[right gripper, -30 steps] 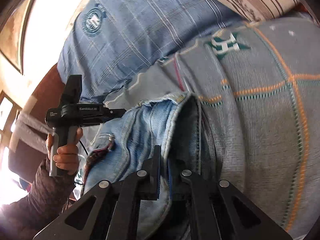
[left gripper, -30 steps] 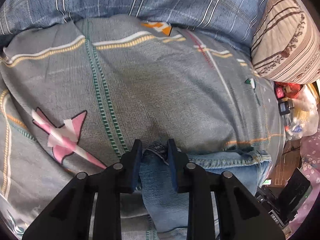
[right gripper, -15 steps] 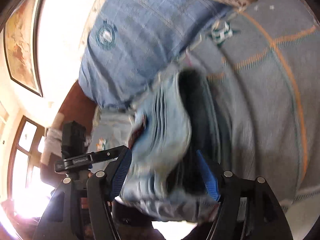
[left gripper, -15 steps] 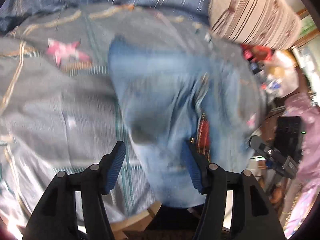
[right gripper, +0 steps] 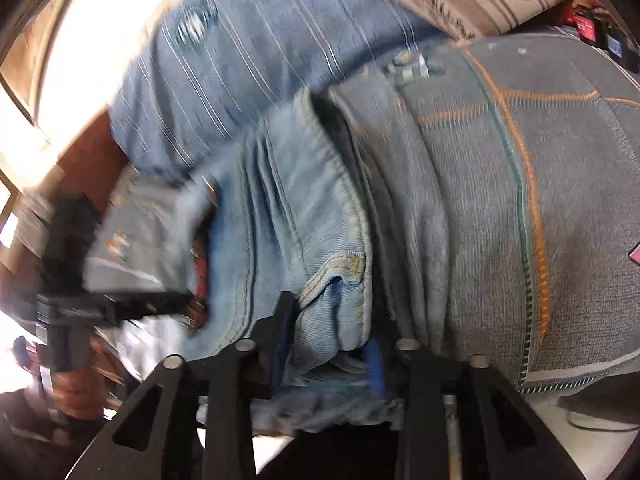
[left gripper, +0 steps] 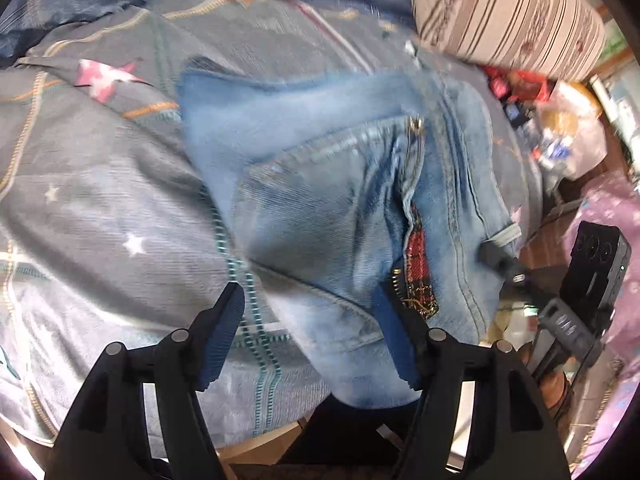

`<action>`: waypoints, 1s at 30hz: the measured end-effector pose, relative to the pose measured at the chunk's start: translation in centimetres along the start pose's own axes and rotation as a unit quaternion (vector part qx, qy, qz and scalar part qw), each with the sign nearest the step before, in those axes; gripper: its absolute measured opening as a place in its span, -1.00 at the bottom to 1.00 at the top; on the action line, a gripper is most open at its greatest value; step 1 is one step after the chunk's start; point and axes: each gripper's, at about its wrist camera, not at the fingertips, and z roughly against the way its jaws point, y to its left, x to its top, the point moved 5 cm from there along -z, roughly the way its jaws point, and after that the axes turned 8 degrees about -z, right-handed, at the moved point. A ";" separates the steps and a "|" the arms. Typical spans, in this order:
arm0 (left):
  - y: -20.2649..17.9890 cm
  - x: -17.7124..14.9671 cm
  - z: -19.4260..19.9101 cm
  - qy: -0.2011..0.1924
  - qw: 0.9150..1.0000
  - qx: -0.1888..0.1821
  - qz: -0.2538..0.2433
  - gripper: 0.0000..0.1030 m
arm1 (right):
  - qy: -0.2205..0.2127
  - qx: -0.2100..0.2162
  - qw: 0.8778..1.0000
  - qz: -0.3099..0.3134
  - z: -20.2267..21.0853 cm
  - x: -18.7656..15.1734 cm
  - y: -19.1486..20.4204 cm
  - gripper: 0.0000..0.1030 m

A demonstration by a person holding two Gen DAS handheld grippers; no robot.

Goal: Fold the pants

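On bedspread [left gripper: 100, 200]: jeans [left gripper: 328, 208]; left tongs [left gripper: 308, 340] opening, unclamped; right tongs [right gripper: 332, 344] closing on jeans.

The left gripper [left gripper: 310, 338], clamped on the jeans [left gripper: 340, 200] a second ago, is now standing wide, its jaws having just been opening, with the denim's edge lying loose between them. The right gripper [right gripper: 330, 346], having released the jeans, is closing again around a bunched waistband fold. The jeans are now lying folded over on the grey bedspread [left gripper: 100, 200].
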 end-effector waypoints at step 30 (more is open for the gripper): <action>-0.7 0.9 -0.3 -0.021 0.996 -0.088 -0.009 -0.07 | 0.079 0.031 0.991 0.106 -4.5 2.6 6.9 -0.25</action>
